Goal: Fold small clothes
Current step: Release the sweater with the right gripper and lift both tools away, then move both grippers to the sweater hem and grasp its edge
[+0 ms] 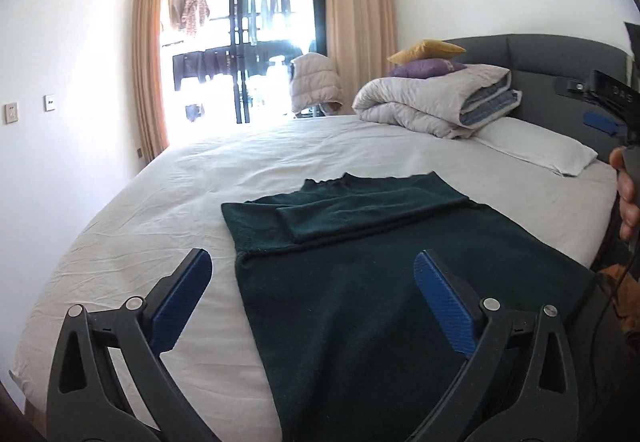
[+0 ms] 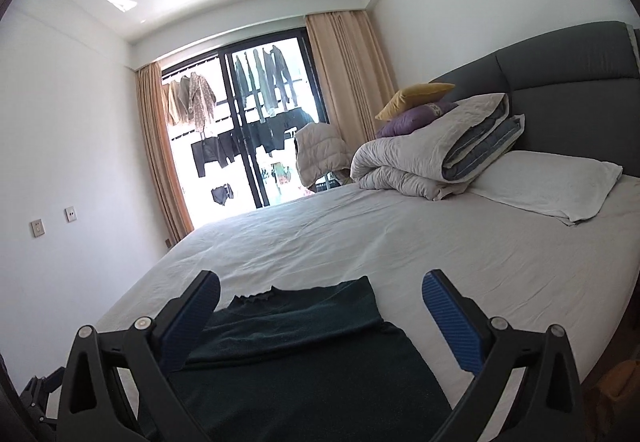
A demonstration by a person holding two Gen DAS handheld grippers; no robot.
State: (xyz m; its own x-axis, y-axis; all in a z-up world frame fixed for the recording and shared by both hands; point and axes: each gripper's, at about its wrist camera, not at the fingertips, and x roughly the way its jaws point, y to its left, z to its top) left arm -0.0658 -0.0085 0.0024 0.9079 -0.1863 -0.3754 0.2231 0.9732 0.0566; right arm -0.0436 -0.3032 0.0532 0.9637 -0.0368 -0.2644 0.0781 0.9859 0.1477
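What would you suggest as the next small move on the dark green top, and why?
Probably lower both open grippers, left gripper and right gripper, to the near hem of the dark green top and pinch it: the sleeves are already folded in, and neither gripper holds anything.

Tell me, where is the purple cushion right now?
In both views the purple cushion sits at the bed's far right, on the folded duvet, under the yellow cushion, by the grey headboard.

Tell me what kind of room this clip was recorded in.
A home bedroom, most likely: a large bed with an upholstered grey headboard, a folded duvet with cushions on it beside a pillow, and a dark green garment spread on the sheet.
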